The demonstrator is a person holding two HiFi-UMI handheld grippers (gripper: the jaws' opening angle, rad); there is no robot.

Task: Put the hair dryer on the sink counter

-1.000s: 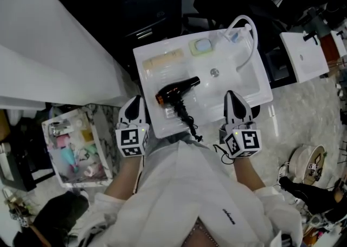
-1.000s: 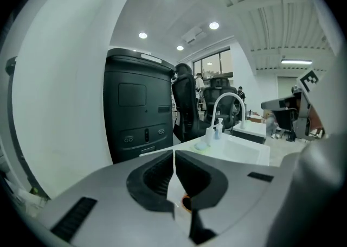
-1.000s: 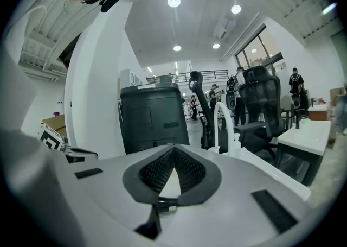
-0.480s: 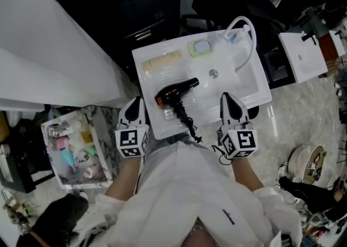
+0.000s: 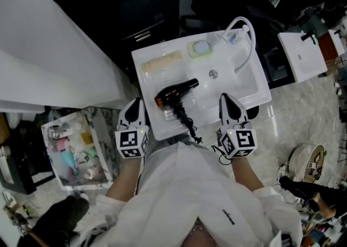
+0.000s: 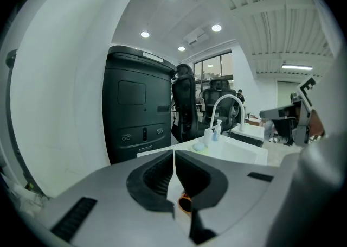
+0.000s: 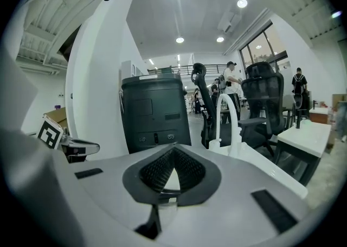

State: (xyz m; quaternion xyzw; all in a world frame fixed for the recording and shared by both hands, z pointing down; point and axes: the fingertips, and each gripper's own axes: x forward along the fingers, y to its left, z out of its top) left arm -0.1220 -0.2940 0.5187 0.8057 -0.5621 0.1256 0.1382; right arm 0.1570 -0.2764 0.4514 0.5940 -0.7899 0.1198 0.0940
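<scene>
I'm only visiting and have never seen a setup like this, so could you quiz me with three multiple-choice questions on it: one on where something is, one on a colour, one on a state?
1. Where does the hair dryer lie?
A. On the white sink counter, beside the basin
B. Between one gripper's jaws
C. In the box on the floor

2. What colour is the hair dryer's body?
A. Pink
B. Black
C. White

3. How do the left gripper and right gripper stand?
A. Both wide open
B. One clamped on the cord
C. Both shut, holding nothing

Answers:
1. A: the head view shows it resting on the flat part left of the basin.
2. B: its body is black, with an orange ring at the back end.
3. C: each gripper view shows its jaws together with nothing between them.
</scene>
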